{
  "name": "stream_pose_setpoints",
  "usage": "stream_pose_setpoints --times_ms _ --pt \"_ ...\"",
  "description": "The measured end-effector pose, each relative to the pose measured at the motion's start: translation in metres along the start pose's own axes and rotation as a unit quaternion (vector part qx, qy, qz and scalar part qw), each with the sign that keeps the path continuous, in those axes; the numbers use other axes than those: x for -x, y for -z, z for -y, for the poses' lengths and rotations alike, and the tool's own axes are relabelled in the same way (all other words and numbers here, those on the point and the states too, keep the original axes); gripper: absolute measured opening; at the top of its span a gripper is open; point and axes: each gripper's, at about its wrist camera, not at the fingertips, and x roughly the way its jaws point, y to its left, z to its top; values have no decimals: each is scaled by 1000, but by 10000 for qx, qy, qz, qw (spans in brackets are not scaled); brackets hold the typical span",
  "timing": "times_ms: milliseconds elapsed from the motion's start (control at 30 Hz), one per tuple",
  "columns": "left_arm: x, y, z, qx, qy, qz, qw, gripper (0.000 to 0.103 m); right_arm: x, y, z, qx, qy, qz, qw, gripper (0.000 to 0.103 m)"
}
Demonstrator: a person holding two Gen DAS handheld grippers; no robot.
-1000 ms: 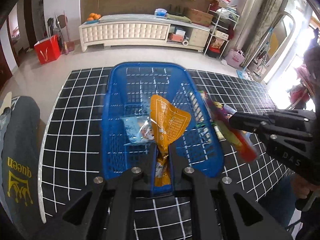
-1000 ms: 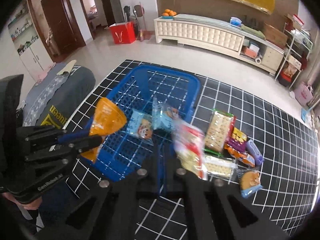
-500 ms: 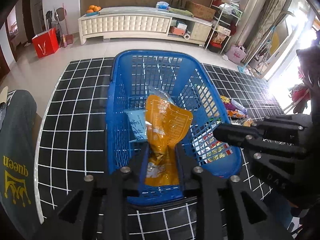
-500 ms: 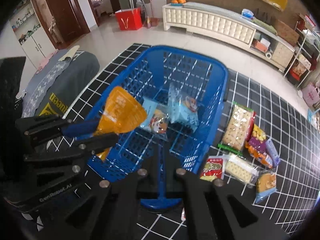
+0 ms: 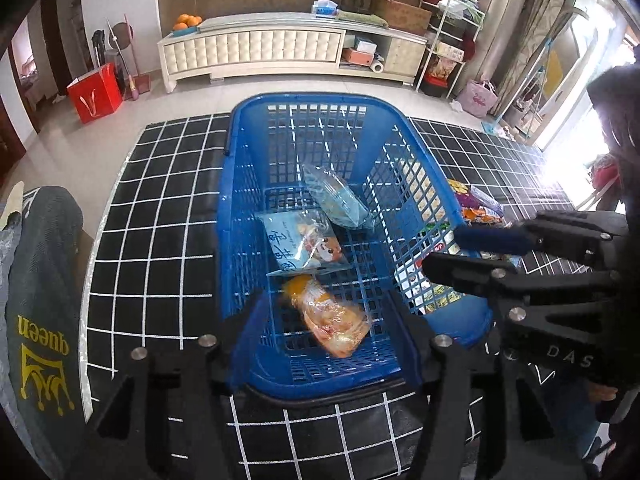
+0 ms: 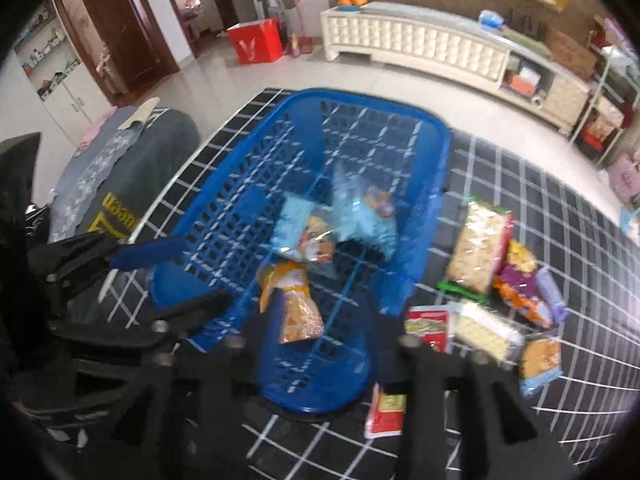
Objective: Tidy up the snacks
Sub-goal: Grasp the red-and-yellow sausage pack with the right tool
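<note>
Packets [image 5: 335, 317] in basket [image 5: 236, 184]: three.

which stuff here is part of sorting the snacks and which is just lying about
Part of the job:
- blue basket
- orange packet and two light-blue packets inside it
- loose snack packs on the black grid cloth beside the basket
- left claw, right claw, both open

Just lying about:
- red bag
- oranges
- white cabinet

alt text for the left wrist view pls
A blue basket on a black grid-patterned cloth holds an orange snack bag and two pale blue packets. The left gripper hangs over it, jaws open.
</note>
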Motion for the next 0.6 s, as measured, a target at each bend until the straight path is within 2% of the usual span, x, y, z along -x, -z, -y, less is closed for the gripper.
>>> stream_pose_setpoints --times_ms 67,167,333,433,600 --pt "6 0 1 1 -12 69 10000 57 6 2 6 -52 20 87 9999 66" --pt "12 1 5 -44 -78 167 9998 61 16 6 18 -178 -42 196 9996 77" --pt "17 6 13 -145 -233 269 9993 63 30 22 36 -256 117 306 9991 83" --pt "24 16 20 -243 -329 457 9981 64 37 39 49 -309 177 384 9986 85" --pt "33 40 26 -119 -306 692 9971 66 30 69 57 -183 233 177 9994 86"
